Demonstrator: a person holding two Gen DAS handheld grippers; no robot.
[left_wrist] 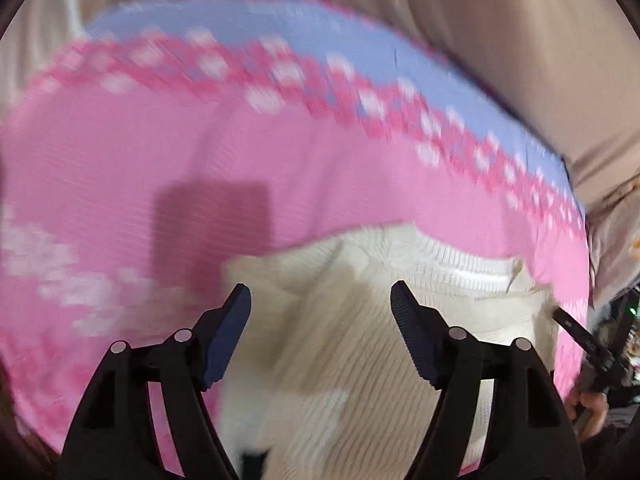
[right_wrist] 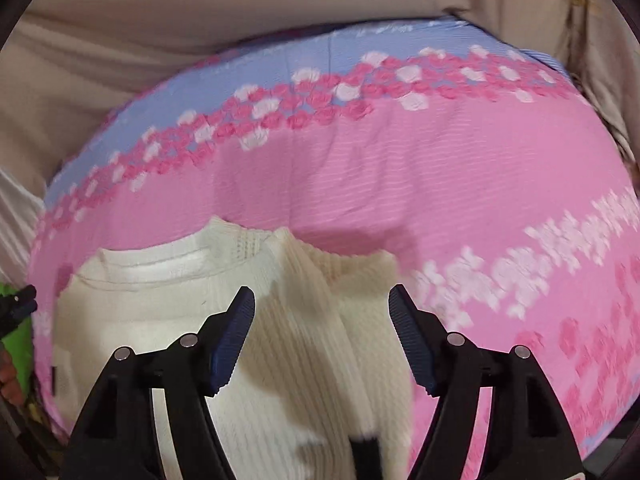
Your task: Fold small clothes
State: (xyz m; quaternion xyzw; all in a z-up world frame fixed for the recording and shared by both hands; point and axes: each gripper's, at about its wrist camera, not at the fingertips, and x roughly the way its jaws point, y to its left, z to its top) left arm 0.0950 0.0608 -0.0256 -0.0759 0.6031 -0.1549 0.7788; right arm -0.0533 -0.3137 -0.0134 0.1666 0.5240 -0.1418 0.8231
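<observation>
Edges, left wrist view: I see the pink sheet (left_wrist: 120,168) filling the frame from the left edge to the right, its blue band (left_wrist: 304,36) arching along the top; beige cloth (left_wrist: 500,20) lies beyond it at the upper right. This view is blurred.
Open room, left wrist view: bare pink sheet spreads left of and above my left gripper (left_wrist: 320,300), with a square shadow on it.
Edges, right wrist view: the same sheet (right_wrist: 400,184) runs out to the right edge, blue band (right_wrist: 280,64) on top, beige cloth (right_wrist: 160,20) behind it across the upper frame.
Open room, right wrist view: wide bare sheet lies to the right of and above my right gripper (right_wrist: 322,300).
Count: I count one cream sweater, one sheet, two grippers. At the right edge of the left view I catch the other gripper (left_wrist: 576,332); at the left edge of the right view, the other one's tip (right_wrist: 20,300).
Sweater, left view: the cream sweater (left_wrist: 360,360) lies on the sheet in the lower centre, collar toward the upper right, directly beneath and between my fingers.
Sweater, right view: the sweater (right_wrist: 152,320) sits lower left to centre, collar at left, a ribbed fold running under the gap.
Left gripper: fingers spread wide, nothing held.
Right gripper: fingers spread wide, nothing held.
</observation>
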